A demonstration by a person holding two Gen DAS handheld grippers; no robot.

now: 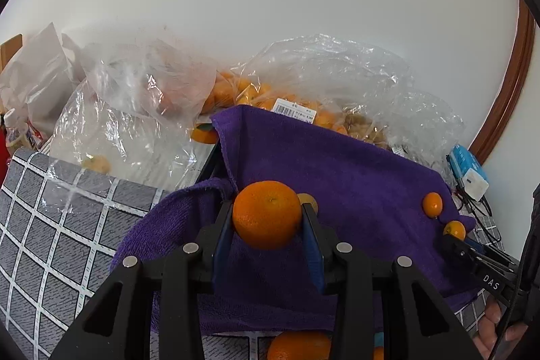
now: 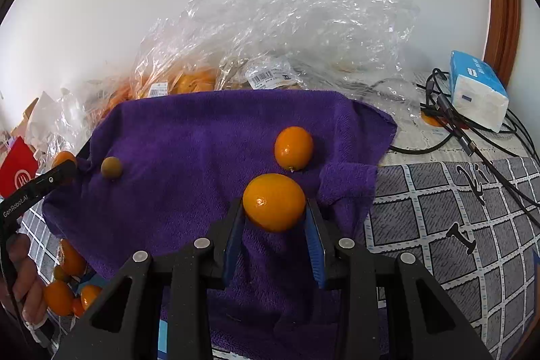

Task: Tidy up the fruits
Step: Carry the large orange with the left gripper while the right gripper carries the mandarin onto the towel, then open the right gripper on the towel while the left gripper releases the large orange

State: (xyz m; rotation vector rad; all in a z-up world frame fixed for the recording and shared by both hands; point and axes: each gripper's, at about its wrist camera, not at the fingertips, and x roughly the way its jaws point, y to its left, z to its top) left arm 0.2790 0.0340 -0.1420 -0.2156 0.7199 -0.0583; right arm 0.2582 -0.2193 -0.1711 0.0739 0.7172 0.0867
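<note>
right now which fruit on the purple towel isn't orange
The small round brownish-green fruit near the purple towel's left edge; the loose kumquat is bright orange.

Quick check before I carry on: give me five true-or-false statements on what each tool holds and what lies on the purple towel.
1. The left tool grips an orange. True.
2. The right tool is empty. False: it grips a kumquat.
3. The purple towel is bare. False: a second kumquat and a small brownish fruit lie on it.
4. Clear plastic bags of fruit sit behind the towel. True.
5. A tissue pack sits on cables. True.
</note>
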